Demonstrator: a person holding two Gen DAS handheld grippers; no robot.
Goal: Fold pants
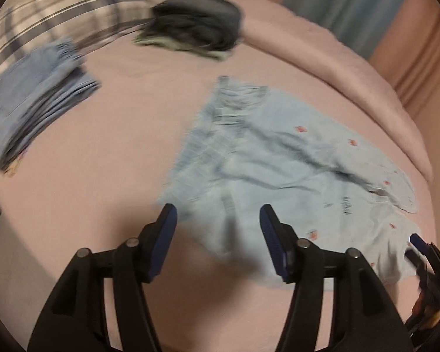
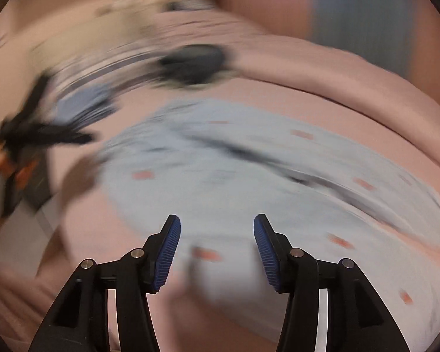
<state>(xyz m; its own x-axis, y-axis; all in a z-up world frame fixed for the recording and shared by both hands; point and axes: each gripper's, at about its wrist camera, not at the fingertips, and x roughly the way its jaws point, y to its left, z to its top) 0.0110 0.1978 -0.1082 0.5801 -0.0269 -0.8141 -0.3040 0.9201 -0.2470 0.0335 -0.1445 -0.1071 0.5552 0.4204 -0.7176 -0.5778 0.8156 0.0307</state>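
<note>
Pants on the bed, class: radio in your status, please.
Left gripper open, empty. Right gripper open, empty. Light blue pants spread flat on pink bed, not folded. Folded stack and dark pile lie clear.

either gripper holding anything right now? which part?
Nothing held. Left gripper and right gripper both have jaws apart and empty above the light blue pants.

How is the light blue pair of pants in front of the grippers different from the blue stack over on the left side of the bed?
The light blue pants lie spread out and creased, a single garment; the blue stack is folded into neat layers. The pants are paler and carry small red marks; the stack is a deeper blue and shows none that I can make out. The pants lie nearer the grippers; the stack lies farther off. Both rest on the pink bedcover.
</note>
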